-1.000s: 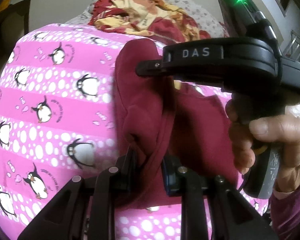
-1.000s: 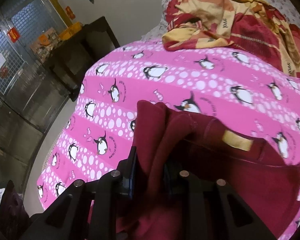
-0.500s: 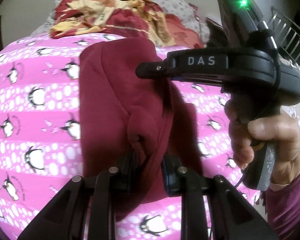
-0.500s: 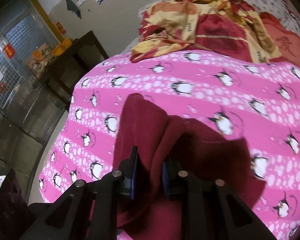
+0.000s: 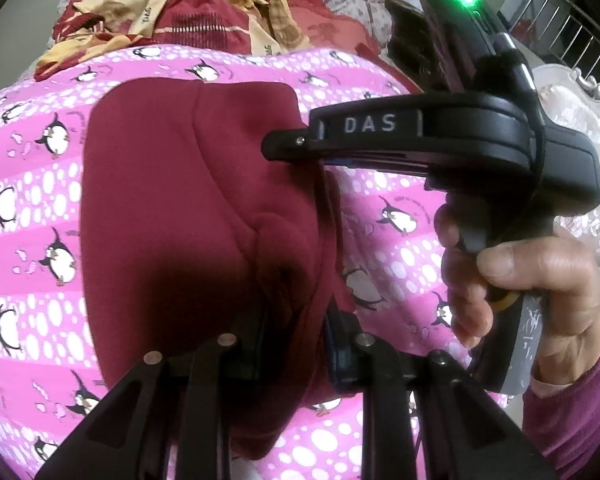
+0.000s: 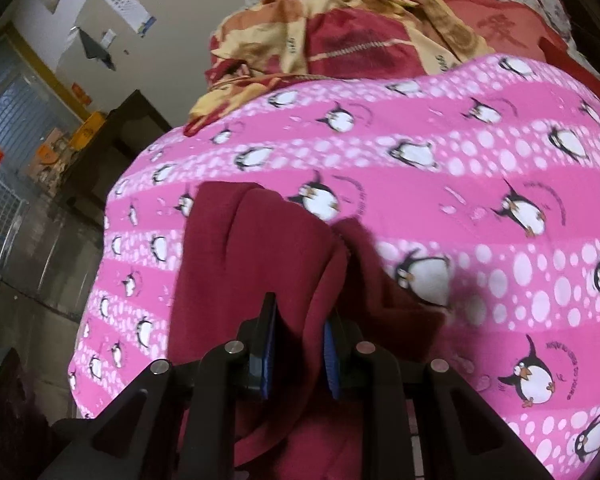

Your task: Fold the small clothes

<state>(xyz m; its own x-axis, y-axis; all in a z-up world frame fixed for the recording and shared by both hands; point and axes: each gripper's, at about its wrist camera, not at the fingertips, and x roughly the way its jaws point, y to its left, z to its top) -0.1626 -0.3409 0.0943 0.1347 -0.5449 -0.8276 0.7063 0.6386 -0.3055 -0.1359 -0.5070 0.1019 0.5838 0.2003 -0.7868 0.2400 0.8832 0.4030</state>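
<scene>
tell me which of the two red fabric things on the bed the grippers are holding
The plain maroon garment, clamped by both the left gripper and right gripper. The red-and-yellow patterned blanket lies bunched, untouched, at the bed's far end.

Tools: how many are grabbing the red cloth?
2. The left tool pinches the cloth at its near edge; the right tool pinches another bunch of it, at the cloth's right side.
</scene>
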